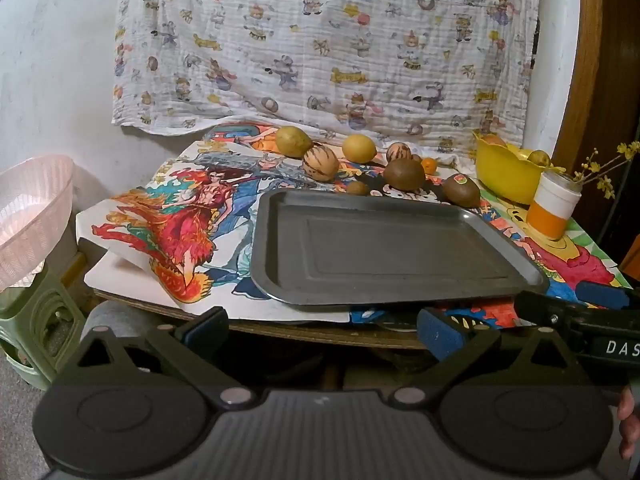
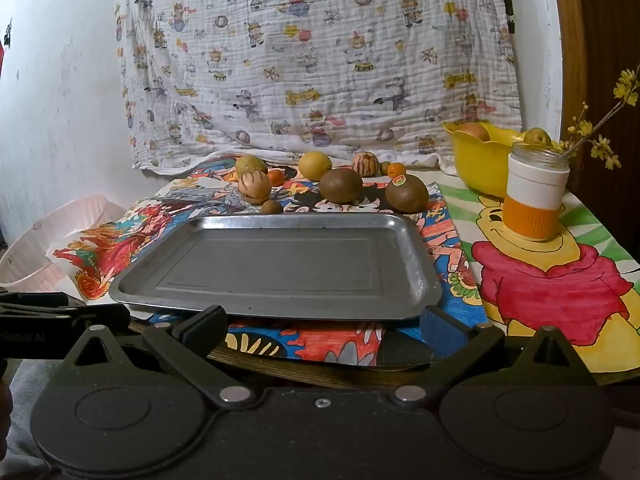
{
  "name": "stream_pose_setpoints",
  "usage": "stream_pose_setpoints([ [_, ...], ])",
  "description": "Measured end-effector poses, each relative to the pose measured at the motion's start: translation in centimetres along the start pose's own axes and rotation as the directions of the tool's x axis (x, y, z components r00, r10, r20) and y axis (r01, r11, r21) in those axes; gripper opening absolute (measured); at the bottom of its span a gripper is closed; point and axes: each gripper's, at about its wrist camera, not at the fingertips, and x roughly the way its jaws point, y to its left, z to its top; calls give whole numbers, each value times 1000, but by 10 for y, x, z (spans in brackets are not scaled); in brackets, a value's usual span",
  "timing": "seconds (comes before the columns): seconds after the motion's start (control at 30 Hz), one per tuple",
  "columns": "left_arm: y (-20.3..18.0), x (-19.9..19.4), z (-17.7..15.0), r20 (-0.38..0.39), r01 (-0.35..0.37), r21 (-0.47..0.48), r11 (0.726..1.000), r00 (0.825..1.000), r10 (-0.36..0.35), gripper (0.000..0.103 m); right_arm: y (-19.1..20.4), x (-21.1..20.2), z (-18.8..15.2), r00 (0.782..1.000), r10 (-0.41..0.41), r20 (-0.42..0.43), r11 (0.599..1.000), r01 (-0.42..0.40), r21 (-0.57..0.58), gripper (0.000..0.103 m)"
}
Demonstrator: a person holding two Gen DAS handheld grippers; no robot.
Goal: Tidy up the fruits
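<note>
An empty metal tray (image 1: 384,248) (image 2: 280,264) lies on the table near its front edge. Behind it lie several loose fruits: two brown kiwis (image 1: 404,174) (image 2: 341,185), one with a sticker (image 1: 461,190) (image 2: 406,193), a yellow lemon (image 1: 359,148) (image 2: 315,165), a green-yellow fruit (image 1: 293,141) (image 2: 250,165), two striped melons (image 1: 320,163) (image 2: 253,186), small oranges (image 1: 429,165) (image 2: 397,169). My left gripper (image 1: 322,328) is open and empty before the table edge. My right gripper (image 2: 324,328) is open and empty at the tray's front rim.
A yellow bowl (image 1: 506,172) (image 2: 478,160) with fruit stands at the back right. A jar with an orange band and yellow flowers (image 1: 552,206) (image 2: 534,196) stands beside it. A pink basket (image 1: 28,212) (image 2: 56,236) sits left of the table. A printed cloth hangs behind.
</note>
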Motion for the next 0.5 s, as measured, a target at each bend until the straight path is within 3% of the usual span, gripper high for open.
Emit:
stream_pose_setpoints([
  [0.5,0,0,0,3,1,-1,1000,1000,-1,102,0,1,0,1000,0,1,1000,0,0,102],
])
